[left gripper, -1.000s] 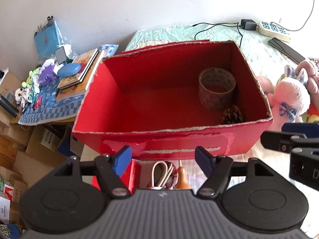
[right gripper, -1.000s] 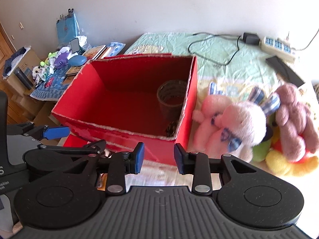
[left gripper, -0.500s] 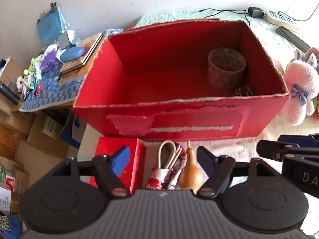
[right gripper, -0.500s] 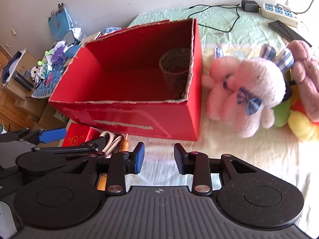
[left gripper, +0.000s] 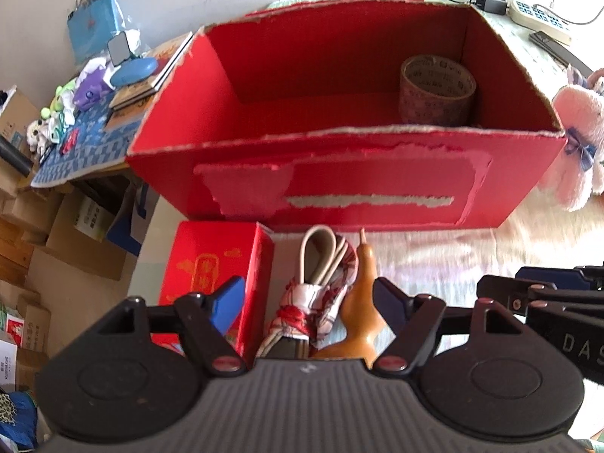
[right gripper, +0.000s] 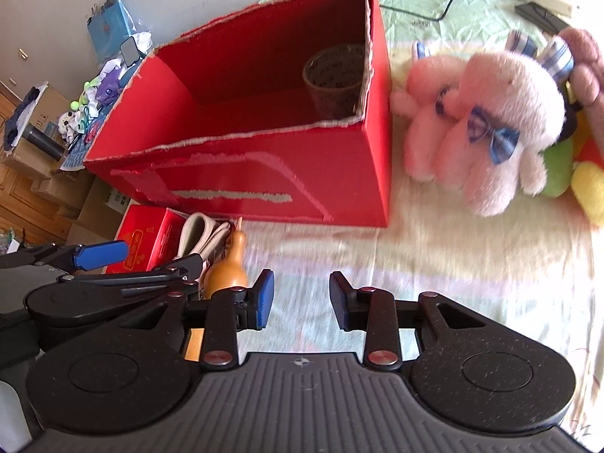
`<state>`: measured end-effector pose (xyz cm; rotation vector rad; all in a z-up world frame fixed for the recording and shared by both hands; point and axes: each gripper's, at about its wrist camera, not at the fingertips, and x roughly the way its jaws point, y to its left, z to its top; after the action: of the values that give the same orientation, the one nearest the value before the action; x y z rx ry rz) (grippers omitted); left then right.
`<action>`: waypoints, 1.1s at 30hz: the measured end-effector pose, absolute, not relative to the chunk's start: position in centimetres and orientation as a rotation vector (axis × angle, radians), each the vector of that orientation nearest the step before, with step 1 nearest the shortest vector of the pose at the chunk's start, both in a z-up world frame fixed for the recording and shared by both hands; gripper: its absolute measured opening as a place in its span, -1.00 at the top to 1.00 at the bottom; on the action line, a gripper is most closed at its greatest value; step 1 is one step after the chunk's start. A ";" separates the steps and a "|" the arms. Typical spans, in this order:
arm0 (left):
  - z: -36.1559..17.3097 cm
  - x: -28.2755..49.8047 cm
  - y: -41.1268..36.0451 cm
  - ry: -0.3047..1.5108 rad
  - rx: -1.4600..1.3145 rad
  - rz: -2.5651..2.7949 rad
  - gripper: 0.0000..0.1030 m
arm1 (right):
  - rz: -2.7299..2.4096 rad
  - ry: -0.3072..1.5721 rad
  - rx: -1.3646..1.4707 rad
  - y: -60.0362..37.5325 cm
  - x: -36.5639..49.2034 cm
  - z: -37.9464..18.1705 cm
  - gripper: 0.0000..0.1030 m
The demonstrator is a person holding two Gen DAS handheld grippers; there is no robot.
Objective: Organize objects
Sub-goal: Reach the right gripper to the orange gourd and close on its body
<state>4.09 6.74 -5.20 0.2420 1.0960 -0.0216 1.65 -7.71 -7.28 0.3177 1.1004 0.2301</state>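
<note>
The big red box [left gripper: 339, 173] fills the bed ahead of me, a tape roll [left gripper: 436, 90] standing in its right corner. Pink plush toys [right gripper: 487, 124] lie just right of it. Before its front wall sit a small red carton [left gripper: 211, 268], a folded umbrella [left gripper: 321, 283] and a gourd [left gripper: 362, 313], between my left gripper [left gripper: 307, 302], wide apart, gripping nothing. My right gripper [right gripper: 302, 298] stands half open over bare sheet.
</note>
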 end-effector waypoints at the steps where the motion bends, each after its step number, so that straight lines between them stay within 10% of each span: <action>1: -5.4 4.0 7.0 1.098 0.236 -0.026 -0.50 | 0.236 1.105 0.326 -7.7 1.6 -7.5 0.33; 33: -8.4 2.0 9.0 1.152 0.010 -0.509 -0.42 | 0.477 1.202 0.616 -7.8 2.9 -12.1 0.35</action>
<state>1.96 9.02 -8.45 0.0097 1.1518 -0.5094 2.85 -7.77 -12.14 0.6161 1.2016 0.4766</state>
